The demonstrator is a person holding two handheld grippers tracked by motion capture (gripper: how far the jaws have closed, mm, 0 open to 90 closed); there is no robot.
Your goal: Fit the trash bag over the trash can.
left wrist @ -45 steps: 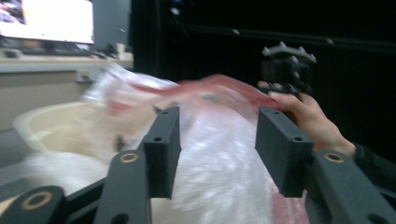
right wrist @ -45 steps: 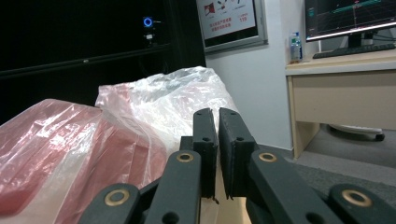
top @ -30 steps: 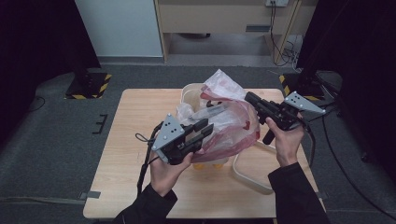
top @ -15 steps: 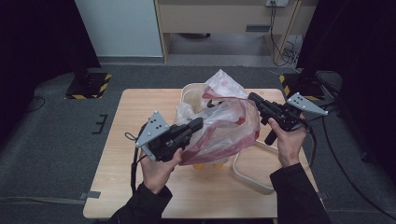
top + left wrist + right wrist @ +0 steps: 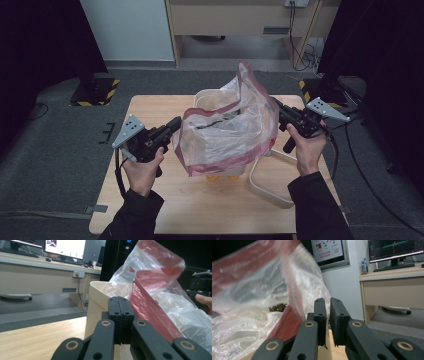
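**Over the bench centre: a plastic bag stretched open between two hand-held grippers**

High view. Above the middle of the bench (image 5: pixel 165 200), the red-edged clear plastic bag (image 5: pixel 227 132) hangs spread between the left gripper (image 5: pixel 170 127) and the right gripper (image 5: pixel 277 107), probably so that its mouth stays wide over the cream bin (image 5: pixel 212 97) standing toward the far edge. The left hand (image 5: pixel 142 167) comes in low near the left edge, wrist level, its gripper pointing inward; the right hand (image 5: pixel 307 150) sits near the right edge, its gripper angled inward and away from the person. A cream loop (image 5: pixel 270 192) lies on the bench by the near right corner.

Left gripper view. The left gripper (image 5: pixel 120 300) has its jaws pressed fully together; the bag's red band (image 5: pixel 152 312) runs beside them, and the pinch is judged to be on its film. The bin wall (image 5: pixel 96 302) rises behind.

Right gripper view. The right gripper (image 5: pixel 327 302) shows a narrow slit between its jaws, which have just been opening slightly; bag film (image 5: pixel 294 297) passes against the left jaw, so whether it is gripped cannot be told.
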